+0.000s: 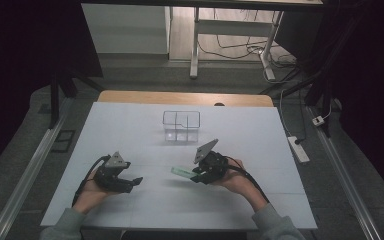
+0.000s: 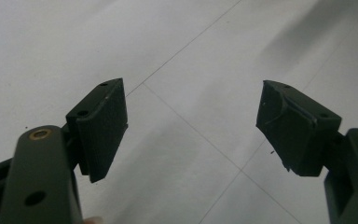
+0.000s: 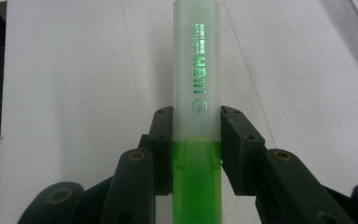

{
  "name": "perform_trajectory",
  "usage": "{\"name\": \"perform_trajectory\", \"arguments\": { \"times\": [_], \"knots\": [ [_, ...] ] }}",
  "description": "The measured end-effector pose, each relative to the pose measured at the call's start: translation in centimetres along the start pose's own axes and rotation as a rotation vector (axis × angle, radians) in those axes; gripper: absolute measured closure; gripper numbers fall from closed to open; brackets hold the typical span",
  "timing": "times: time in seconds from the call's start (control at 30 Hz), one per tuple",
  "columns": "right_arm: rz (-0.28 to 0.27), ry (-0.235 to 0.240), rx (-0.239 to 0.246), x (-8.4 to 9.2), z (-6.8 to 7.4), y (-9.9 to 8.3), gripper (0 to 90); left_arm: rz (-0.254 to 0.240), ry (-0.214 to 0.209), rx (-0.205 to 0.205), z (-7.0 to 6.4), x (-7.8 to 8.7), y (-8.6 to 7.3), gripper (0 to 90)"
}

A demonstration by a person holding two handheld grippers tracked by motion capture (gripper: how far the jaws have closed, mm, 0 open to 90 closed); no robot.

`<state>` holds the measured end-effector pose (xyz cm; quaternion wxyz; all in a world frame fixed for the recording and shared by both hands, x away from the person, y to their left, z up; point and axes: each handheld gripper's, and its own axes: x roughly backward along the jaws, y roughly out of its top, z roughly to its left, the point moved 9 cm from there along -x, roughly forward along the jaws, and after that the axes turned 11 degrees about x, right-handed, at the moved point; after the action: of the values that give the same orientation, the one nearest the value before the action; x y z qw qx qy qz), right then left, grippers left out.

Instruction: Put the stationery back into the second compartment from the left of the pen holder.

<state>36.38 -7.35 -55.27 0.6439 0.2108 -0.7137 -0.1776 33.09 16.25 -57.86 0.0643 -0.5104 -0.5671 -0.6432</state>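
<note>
Lower left of the high view: left gripper (image 1: 136, 181) – jaws wide apart, nothing between them. Lower centre, just right of it: right gripper (image 1: 196, 176) clamped on green highlighter (image 1: 182, 172), held above white table (image 1: 130, 130). Clear divided box (image 1: 181, 126) upper centre.

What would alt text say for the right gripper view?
The right gripper has its two black jaws clamped on a green highlighter, whose frosted barrel points away from the camera over the white table.
</note>
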Motion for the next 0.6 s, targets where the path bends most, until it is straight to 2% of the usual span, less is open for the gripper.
{"name": "perform_trajectory", "arguments": {
  "times": [0.1, 0.23, 0.3, 0.5, 0.6],
  "knots": [
    [0.011, 0.011, 0.016, -0.5, 0.3, 0.3, 66.7, -0.002, -0.003, -0.005, -0.3, 0.0, 0.2, 24.6],
    [0.021, 0.017, 0.038, -1.1, 0.4, 0.7, 66.6, 0.001, -0.02, -0.034, -1.0, 0.0, 0.6, 24.4],
    [0.029, 0.025, 0.057, -1.5, 0.5, 0.8, 66.6, 0.001, -0.031, -0.053, -1.6, -0.1, 0.9, 24.0],
    [0.031, 0.034, 0.07, -2.0, 0.7, 1.2, 66.6, 0.006, -0.05, -0.129, -3.2, -0.4, 2.2, 22.8],
    [0.037, 0.036, 0.071, -2.0, 0.7, 1.3, 66.6, 0.013, -0.074, -0.17, -4.1, -0.7, 2.8, 23.4]
  ]
}}
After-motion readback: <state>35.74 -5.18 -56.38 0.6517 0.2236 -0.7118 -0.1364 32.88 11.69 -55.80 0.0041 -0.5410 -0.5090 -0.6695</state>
